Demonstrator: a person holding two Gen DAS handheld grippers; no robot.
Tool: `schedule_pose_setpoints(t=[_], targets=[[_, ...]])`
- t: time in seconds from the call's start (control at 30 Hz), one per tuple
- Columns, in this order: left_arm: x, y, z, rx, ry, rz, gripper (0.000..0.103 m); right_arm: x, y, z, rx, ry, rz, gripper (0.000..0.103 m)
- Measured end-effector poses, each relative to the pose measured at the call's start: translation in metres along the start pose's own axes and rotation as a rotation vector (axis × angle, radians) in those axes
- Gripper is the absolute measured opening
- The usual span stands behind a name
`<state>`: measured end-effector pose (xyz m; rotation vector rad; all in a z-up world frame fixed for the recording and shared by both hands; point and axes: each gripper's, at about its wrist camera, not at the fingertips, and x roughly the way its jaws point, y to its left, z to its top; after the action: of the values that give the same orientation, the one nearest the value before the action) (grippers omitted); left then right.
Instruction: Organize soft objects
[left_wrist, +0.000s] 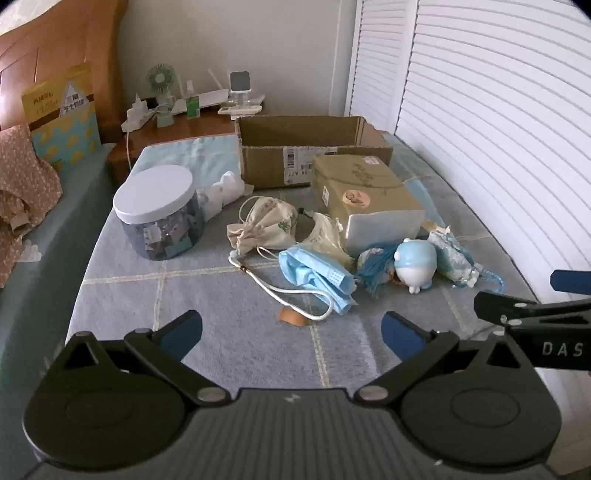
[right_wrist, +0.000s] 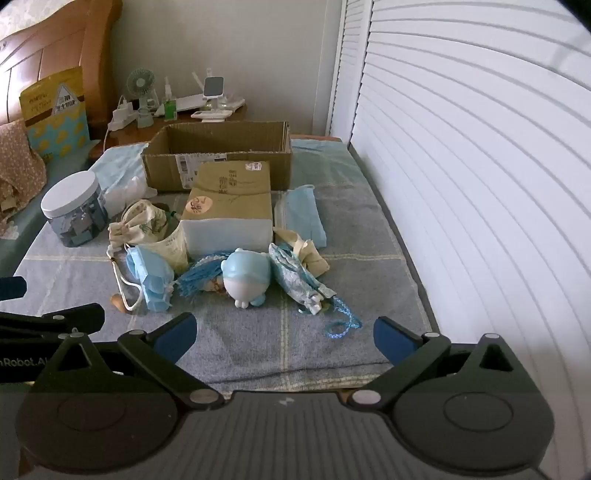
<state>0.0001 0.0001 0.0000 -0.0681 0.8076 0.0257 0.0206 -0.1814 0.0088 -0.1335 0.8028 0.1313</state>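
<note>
Blue-grey checked cloth covers the bed (right_wrist: 258, 343) where my things lie, and both my tools hover short of them: my left gripper (left_wrist: 291, 332) has its jaws spread wide and empty, and my right gripper (right_wrist: 284, 336) is just as wide and just as empty.

Working left to right: a clear jar (left_wrist: 159, 214) with a flat white lid, hard and smooth, not mine to sort. Next, a drawstring pouch (left_wrist: 266, 225) of printed cream fabric, gathered at the neck. In front of it, a crumpled blue face mask (left_wrist: 314, 277), thin and pleated, with a white cord (left_wrist: 295, 295) looped beside it. Then a rounded blue-and-white toy (right_wrist: 242, 280), glossy, touching a tasselled blue bundle. A kraft-wrapped package (right_wrist: 229, 210) stands behind, and the open cardboard box (right_wrist: 218, 155) beyond.

I judge nothing is grasped yet. I would pinch the mask at its thickest fold, keeping clear of the cord.
</note>
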Motion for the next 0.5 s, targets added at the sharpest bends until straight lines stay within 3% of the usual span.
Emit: schedule_pose_setpoints(t=[0.5], targets=[[-0.0016,0.0002,-0.0022,0.001,0.0,0.003,0.102,-0.0015,0.0004,-0.0001,0.0,-0.011,-0.001,0.103]])
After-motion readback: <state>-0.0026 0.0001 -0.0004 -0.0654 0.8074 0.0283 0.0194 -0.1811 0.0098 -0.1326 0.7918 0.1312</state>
